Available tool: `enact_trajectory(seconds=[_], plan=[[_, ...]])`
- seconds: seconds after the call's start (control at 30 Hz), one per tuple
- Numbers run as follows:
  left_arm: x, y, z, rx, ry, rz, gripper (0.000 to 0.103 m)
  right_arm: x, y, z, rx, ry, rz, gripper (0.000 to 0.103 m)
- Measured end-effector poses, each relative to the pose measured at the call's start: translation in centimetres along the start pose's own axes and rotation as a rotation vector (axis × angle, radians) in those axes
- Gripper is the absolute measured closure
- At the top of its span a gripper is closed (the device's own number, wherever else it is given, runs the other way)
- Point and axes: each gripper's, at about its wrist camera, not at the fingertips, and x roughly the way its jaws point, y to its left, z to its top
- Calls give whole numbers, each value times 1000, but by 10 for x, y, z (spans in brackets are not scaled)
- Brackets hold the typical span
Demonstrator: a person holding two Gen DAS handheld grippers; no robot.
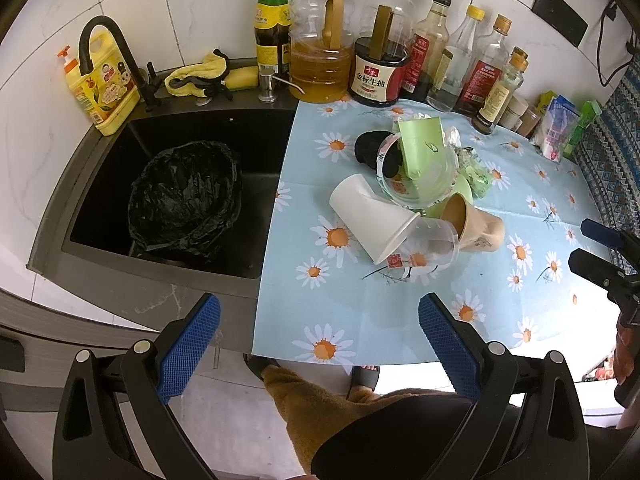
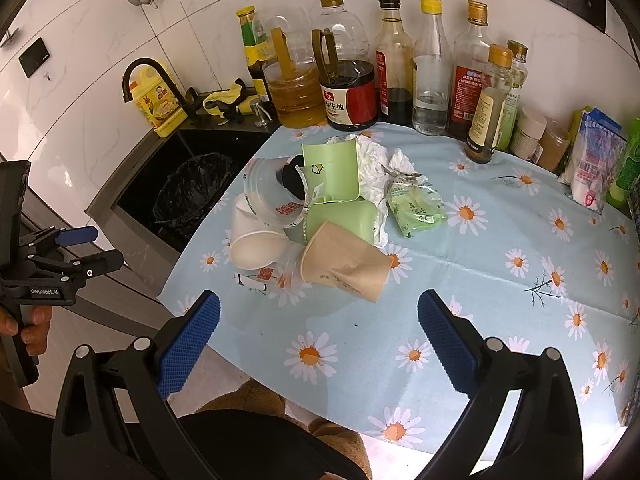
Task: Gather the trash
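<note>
A pile of trash lies on the daisy tablecloth (image 1: 352, 320): a tipped white paper cup (image 1: 372, 220), a brown paper cup (image 1: 476, 224) on its side, clear plastic cups (image 1: 424, 184), a green carton (image 1: 420, 148), crumpled tissue (image 2: 372, 168) and a green wrapper (image 2: 416, 208). A bin lined with a black bag (image 1: 184, 196) stands in the dark sink (image 1: 256, 132). My left gripper (image 1: 320, 304) hangs open and empty over the table's front edge, short of the white cup. My right gripper (image 2: 320, 300) is open and empty too, just in front of the brown cup (image 2: 344, 264).
Oil and sauce bottles (image 1: 380, 60) line the tiled back wall, with packets (image 2: 592, 168) at the far right. A black faucet (image 1: 100, 36), a yellow soap bottle (image 1: 104, 88) and a yellow cloth (image 1: 200, 74) sit behind the sink. The person's legs stand below the table edge.
</note>
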Motion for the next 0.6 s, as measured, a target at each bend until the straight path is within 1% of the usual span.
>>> enact_trajectory(seconds=[0.27, 0.33, 0.37, 0.6], plan=[[9, -3, 5, 1, 8, -6, 6, 7, -2, 3, -24, 17, 0, 5], [12, -5, 6, 5, 11, -5, 6, 10, -4, 4, -40, 27, -4, 5], [9, 0, 3, 7, 10, -3, 6, 13, -6, 6, -50, 32, -3, 5], [17, -11, 2, 21, 29, 20, 6, 28, -18, 13, -139, 81, 13, 5]])
